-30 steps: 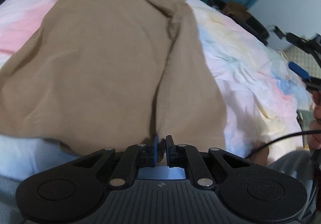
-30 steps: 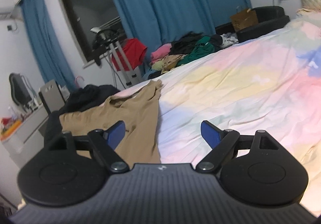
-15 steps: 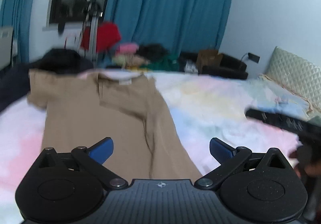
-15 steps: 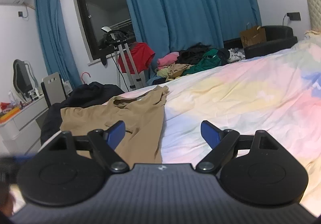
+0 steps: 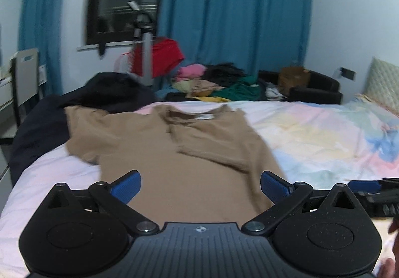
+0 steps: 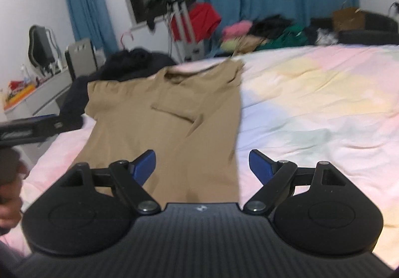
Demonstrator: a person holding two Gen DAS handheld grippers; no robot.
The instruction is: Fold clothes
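Tan T-shirt (image 5: 154, 153), right side folded inward, flat on pastel bedsheet (image 5: 324, 133); left gripper (image 5: 200, 187) and right gripper (image 6: 202, 165) wide, empty. Risk: careless regrasp drags the fold loose.

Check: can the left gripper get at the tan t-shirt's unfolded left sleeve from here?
Probably yes. The left gripper is open and empty above the tan t-shirt; the left sleeve lies flat on the bedsheet, nothing covering it.

- A bed (image 5: 311, 128) with a pastel, cloud-patterned sheet carries everything.
- A tan T-shirt (image 5: 174, 153) lies flat on it, one sleeve folded inward.
- Dark clothing (image 5: 104, 93) is heaped at its far left edge.
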